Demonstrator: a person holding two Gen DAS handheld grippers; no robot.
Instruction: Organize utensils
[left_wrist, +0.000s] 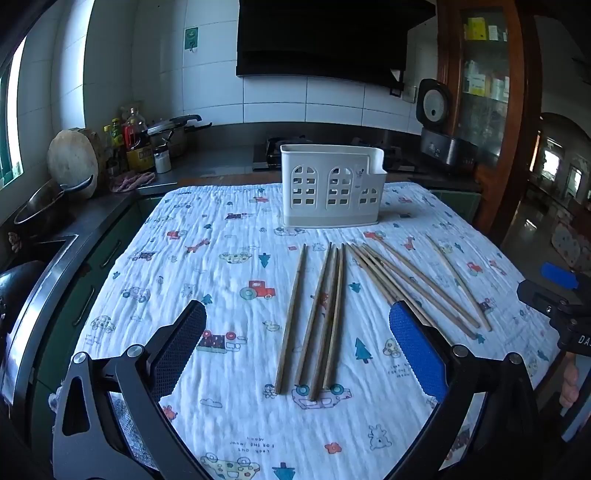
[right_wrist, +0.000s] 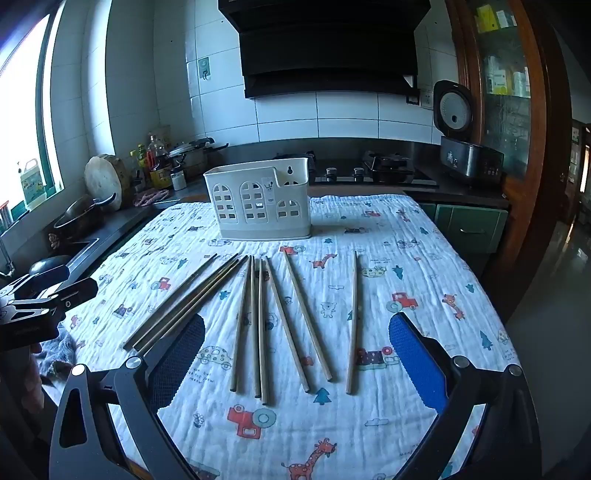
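Observation:
Several wooden chopsticks (left_wrist: 317, 317) lie loose on a printed cloth, fanned out across the table's middle. In the right wrist view the same chopsticks (right_wrist: 258, 325) spread from left to right. Behind them stands a white utensil holder (left_wrist: 332, 184) with window-shaped cutouts, upright and seemingly empty; the right wrist view has the holder (right_wrist: 260, 199) left of centre. My left gripper (left_wrist: 297, 343) hovers open over the near ends of the left group, touching nothing. My right gripper (right_wrist: 297, 347) is open above the near ends of the middle sticks.
The cloth-covered table (left_wrist: 207, 236) drops off at the left beside a dark counter with a sink, a pot (left_wrist: 40, 206), bottles and a round wooden board. A stove (right_wrist: 369, 170) and a rice cooker (right_wrist: 469, 155) stand behind. A wooden cabinet is at the right.

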